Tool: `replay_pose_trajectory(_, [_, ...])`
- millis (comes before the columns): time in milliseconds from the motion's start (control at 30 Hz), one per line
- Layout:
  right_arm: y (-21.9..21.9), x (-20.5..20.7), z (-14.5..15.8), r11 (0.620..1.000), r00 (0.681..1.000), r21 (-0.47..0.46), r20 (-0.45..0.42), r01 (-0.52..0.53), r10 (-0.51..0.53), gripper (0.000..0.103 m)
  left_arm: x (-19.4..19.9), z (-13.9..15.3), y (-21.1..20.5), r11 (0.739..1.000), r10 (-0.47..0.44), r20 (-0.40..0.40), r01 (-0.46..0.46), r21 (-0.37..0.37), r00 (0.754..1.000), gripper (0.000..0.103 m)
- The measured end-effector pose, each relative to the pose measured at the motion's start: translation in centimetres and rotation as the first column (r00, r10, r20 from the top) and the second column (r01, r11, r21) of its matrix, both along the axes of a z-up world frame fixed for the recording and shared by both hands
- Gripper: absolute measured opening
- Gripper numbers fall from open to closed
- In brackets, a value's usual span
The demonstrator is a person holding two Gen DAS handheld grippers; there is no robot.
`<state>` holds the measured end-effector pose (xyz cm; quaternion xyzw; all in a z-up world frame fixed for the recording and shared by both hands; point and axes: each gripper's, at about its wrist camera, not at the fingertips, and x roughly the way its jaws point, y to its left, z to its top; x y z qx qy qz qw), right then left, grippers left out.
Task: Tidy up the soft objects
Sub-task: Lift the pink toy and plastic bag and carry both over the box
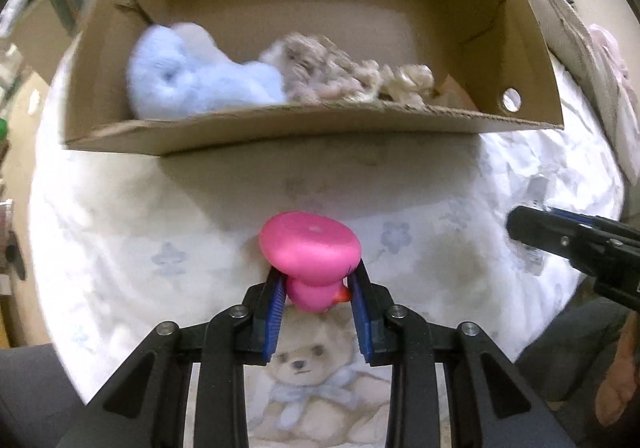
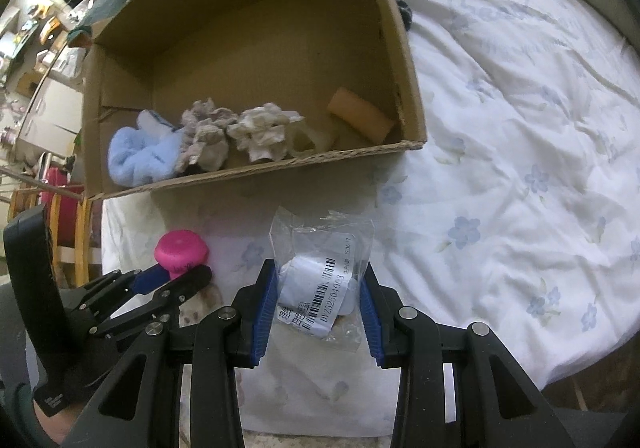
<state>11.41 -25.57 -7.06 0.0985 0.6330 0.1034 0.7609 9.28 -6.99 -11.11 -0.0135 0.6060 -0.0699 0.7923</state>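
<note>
My left gripper point(image 1: 317, 287) is shut on a pink rubber duck point(image 1: 310, 252), its flat base turned up, held over the floral bedsheet point(image 1: 120, 248) in front of the cardboard box point(image 1: 280, 128). The right wrist view shows that duck point(image 2: 181, 248) and the left gripper point(image 2: 182, 275) at lower left. My right gripper point(image 2: 319, 284) is shut on a clear plastic bag point(image 2: 320, 272) with a white item and barcode label inside. Inside the box point(image 2: 256, 168) lie a light blue plush point(image 2: 140, 156), grey and cream fluffy pieces point(image 2: 232, 132) and an orange sponge point(image 2: 360, 114).
The box stands open on the bed, its low front wall facing me. A teddy-bear print point(image 1: 308, 372) is on the sheet under the left gripper. Furniture and clutter point(image 2: 40, 68) stand beyond the bed's left edge. Open sheet point(image 2: 520, 168) stretches to the right of the box.
</note>
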Motion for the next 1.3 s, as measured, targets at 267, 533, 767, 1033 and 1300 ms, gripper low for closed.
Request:
replay_pose_trajectory(267, [0.4,-0.9,2.1,0.998,0.998,0.057,0.054,-0.041,0.037,0.041,-1.7,4.2,2.7,0.997,0.069,0.113,-0.072,0.019,0.991,0.028])
replay_pose_trajectory(533, [0.9,-1.4,6.8,0.986,0.97,0.147,0.238,-0.084,0.048,0.041,-2.9,8.7,4.9,0.986,0.159,0.198,-0.164,0.011,0.967,0.028])
replay_pose_trajectory(767, [1.0,-1.4,10.3,0.977,0.933,0.196,0.361,-0.081,0.005,0.041,-2.4,11.6,6.5,0.982,0.186,0.247,-0.189,-0.013,0.951,0.028])
replay_pose_trajectory(1033, [0.2,0.4,12.7,0.962,0.919,0.268,0.389,-0.054,-0.057,0.041,0.1,15.2,7.3,0.985,0.169,0.312,-0.17,-0.026,0.935,0.028])
replay_pose_trajectory(1300, [0.0,3.5,14.1,0.965,0.899,0.254,0.434,-0.065,-0.054,0.041,3.6,15.7,7.1,0.989,0.15,0.322,-0.148,-0.03,0.935,0.028])
